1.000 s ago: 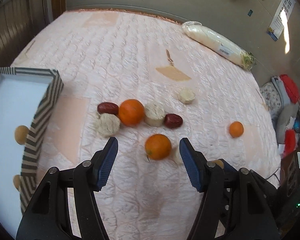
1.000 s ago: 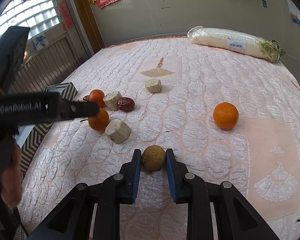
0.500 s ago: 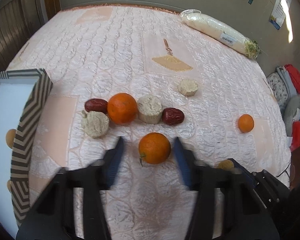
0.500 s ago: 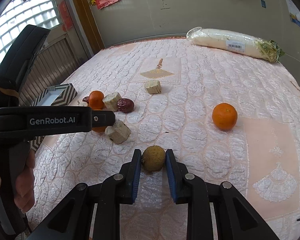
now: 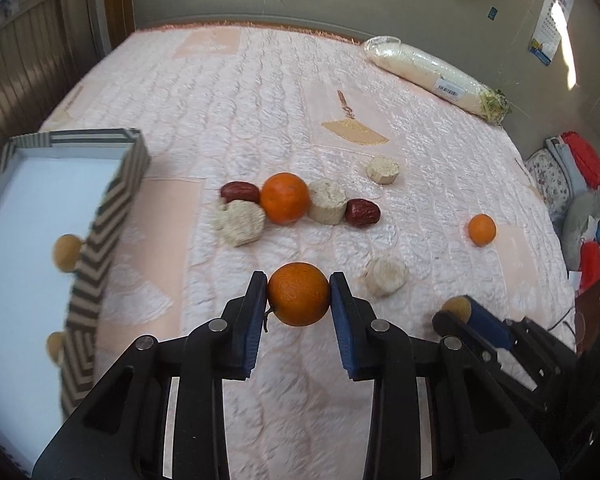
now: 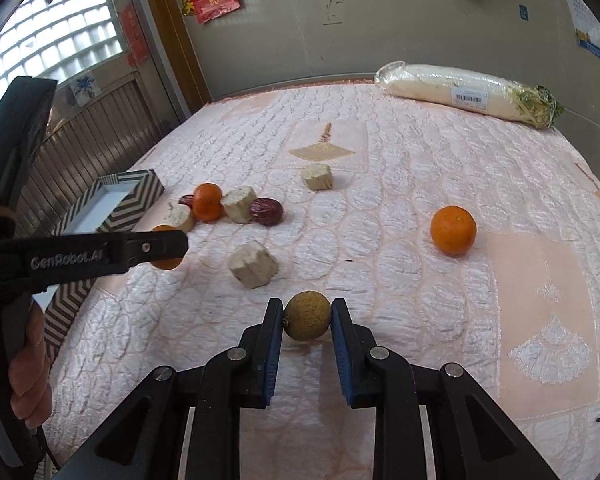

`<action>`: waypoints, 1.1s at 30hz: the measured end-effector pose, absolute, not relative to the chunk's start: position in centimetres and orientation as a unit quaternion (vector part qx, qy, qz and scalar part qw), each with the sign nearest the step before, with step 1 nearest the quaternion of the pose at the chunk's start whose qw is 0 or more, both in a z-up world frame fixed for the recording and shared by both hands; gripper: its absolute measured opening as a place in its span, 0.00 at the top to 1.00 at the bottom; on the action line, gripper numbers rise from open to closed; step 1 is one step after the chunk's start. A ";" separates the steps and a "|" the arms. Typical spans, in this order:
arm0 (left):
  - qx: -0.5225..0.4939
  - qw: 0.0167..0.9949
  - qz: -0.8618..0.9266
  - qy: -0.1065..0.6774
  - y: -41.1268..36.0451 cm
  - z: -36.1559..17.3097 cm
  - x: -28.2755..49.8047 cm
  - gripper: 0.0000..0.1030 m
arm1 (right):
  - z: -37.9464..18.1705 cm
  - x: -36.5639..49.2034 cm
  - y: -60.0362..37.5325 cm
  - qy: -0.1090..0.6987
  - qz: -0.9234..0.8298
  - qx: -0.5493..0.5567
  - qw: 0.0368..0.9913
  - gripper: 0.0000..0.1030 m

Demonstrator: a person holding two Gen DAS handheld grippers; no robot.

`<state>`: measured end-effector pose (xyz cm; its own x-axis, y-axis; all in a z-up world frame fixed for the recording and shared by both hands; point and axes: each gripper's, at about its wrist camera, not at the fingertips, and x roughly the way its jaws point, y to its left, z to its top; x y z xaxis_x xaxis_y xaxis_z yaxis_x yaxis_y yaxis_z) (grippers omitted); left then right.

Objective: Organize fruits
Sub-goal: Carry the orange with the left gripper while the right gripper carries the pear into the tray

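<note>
My left gripper (image 5: 299,294) is shut on an orange (image 5: 299,294) and holds it just above the bedspread. My right gripper (image 6: 307,316) is shut on a small brown longan (image 6: 307,315); it also shows in the left wrist view (image 5: 456,309). The striped box (image 5: 112,204) with a white floor stands at the left and holds two longans (image 5: 66,251). A second orange (image 5: 285,198), two red dates (image 5: 362,212) and pale root chunks (image 5: 240,222) lie in a cluster beyond. A small orange (image 6: 453,230) lies alone at the right.
A wrapped white radish (image 6: 468,92) lies at the far edge of the bed by the wall. One pale chunk (image 6: 253,265) lies between the two grippers, another (image 6: 317,176) farther back. Clothes and bags (image 5: 580,200) are piled off the bed's right side.
My left gripper moved forward around the near orange, closed on it and lifted it slightly. My right gripper stayed shut on the longan.
</note>
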<state>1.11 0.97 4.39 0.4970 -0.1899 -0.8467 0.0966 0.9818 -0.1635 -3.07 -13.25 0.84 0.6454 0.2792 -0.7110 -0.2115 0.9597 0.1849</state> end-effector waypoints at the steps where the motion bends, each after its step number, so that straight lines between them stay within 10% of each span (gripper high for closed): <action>1: -0.045 0.866 -0.080 0.492 1.2 4.5 0.7 0.70 | 1.0 -3.2 -13.0 0.396 0.136 0.042 0.907 0.77; 33: -0.029 0.907 0.059 0.416 14.7 7.3 -5.5 0.70 | 4.6 -5.2 1.0 0.372 0.238 -0.023 0.897 0.77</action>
